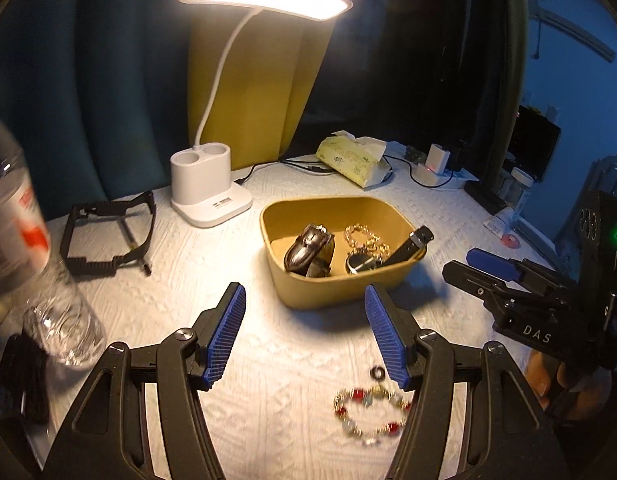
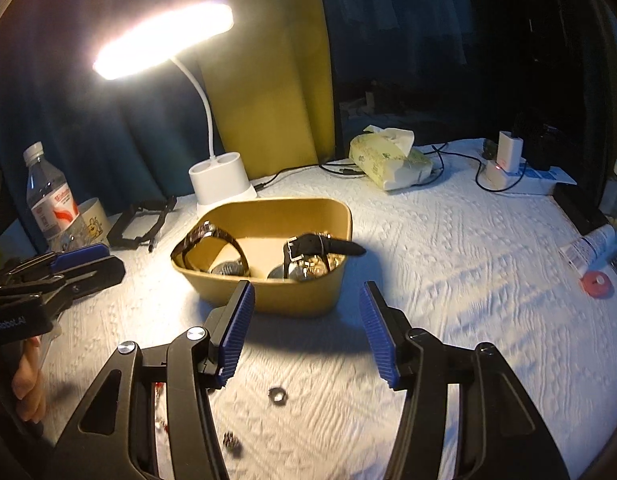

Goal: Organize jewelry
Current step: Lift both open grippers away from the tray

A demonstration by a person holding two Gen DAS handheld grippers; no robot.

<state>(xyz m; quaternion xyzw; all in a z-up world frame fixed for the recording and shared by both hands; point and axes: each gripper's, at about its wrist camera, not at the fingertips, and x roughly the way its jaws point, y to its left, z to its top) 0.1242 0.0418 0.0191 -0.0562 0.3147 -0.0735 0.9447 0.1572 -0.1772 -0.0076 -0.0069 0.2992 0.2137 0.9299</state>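
A tan open box (image 1: 340, 294) sits mid-table and holds a brown-strapped watch (image 1: 308, 248), a gold chain (image 1: 366, 238) and a black-strapped watch (image 1: 392, 256). My left gripper (image 1: 306, 334) hovers open in front of the box, nothing between its blue pads. A bracelet of red and pale beads (image 1: 370, 414) lies on the cloth near its right finger, with a small dark ring (image 1: 378, 373) beside it. My right gripper (image 2: 308, 334) is open and empty too, just short of the box (image 2: 292, 298). A small ring (image 2: 277, 395) and a tiny trinket (image 2: 232, 439) lie below it.
A lit white desk lamp (image 1: 210, 190) stands behind the box. To the left are a water bottle (image 1: 24, 240) and a black frame (image 1: 108, 236). A tissue pack (image 1: 354, 158), cables and a white charger (image 1: 432, 164) are at the back. A red disc (image 2: 596, 282) is far right.
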